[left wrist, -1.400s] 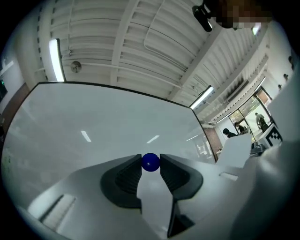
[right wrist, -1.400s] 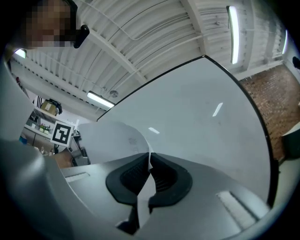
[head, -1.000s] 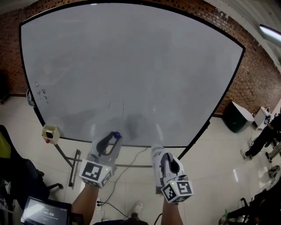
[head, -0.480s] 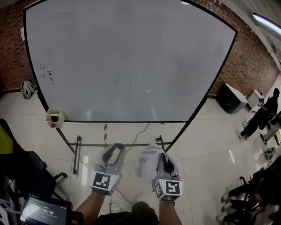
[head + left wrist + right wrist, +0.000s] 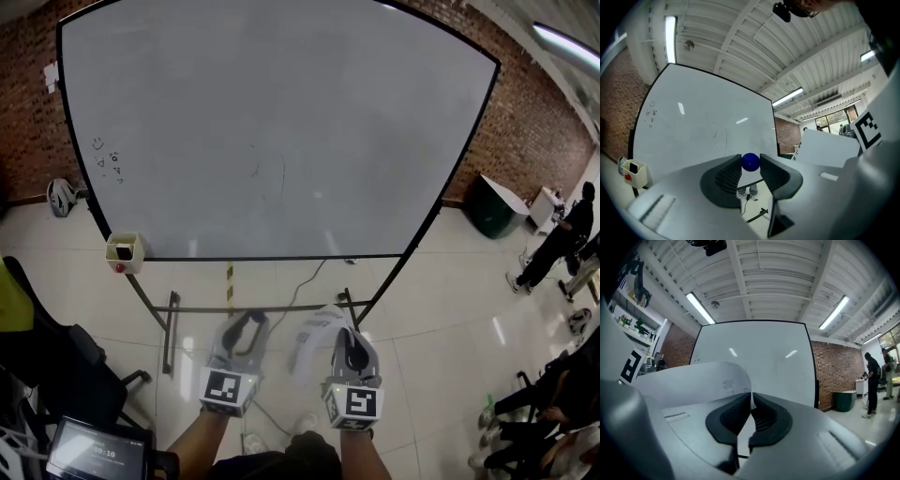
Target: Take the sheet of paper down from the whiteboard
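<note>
The whiteboard (image 5: 272, 122) stands in front of me with only faint pen marks on it. The white sheet of paper (image 5: 314, 339) hangs curled from my right gripper (image 5: 339, 325), which is shut on its edge; print shows on the paper (image 5: 693, 380) in the right gripper view. My left gripper (image 5: 249, 321) is beside it, low in the head view. A round blue magnet (image 5: 750, 161) sits between its pads, touching both. Both grippers are held level, well back from the board.
A small box (image 5: 123, 251) hangs at the board's lower left corner. The board's metal stand (image 5: 170, 323) rests on the tiled floor. A black chair (image 5: 56, 361) and a tablet (image 5: 94, 452) are at my left. A dark bin (image 5: 492, 208) and people (image 5: 562, 234) are at the right.
Both grippers have drawn back and down from the board's lower edge, the right one carrying the paper, the left one the magnet. The board now looks farther away.
</note>
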### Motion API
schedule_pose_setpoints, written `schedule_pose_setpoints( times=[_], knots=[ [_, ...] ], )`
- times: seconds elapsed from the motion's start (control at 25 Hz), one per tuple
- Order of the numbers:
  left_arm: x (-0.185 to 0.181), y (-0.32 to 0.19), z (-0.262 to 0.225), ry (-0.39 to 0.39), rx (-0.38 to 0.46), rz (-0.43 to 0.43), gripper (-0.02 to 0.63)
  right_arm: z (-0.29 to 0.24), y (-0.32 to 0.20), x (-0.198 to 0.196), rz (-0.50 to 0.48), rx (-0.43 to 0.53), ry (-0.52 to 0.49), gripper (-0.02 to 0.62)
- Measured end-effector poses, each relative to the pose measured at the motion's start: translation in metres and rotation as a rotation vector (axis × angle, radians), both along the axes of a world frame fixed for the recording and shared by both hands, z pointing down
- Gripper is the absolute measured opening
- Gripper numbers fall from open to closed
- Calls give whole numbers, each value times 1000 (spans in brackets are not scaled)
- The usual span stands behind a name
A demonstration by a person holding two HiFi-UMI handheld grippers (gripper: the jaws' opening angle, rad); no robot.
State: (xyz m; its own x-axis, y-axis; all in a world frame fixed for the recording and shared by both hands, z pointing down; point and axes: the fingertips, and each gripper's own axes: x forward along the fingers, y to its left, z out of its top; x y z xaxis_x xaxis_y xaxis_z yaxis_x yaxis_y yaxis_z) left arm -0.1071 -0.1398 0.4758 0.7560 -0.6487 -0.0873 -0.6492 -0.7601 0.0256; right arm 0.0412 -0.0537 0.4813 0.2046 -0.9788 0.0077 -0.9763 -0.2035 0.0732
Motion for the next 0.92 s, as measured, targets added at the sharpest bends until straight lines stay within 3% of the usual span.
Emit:
schedule_pose_setpoints(
  times=[0.92],
  knots=[
    [7, -3, -6, 14, 18, -5, 124, -5, -4, -2, -14, -4, 71, 14]
  ],
)
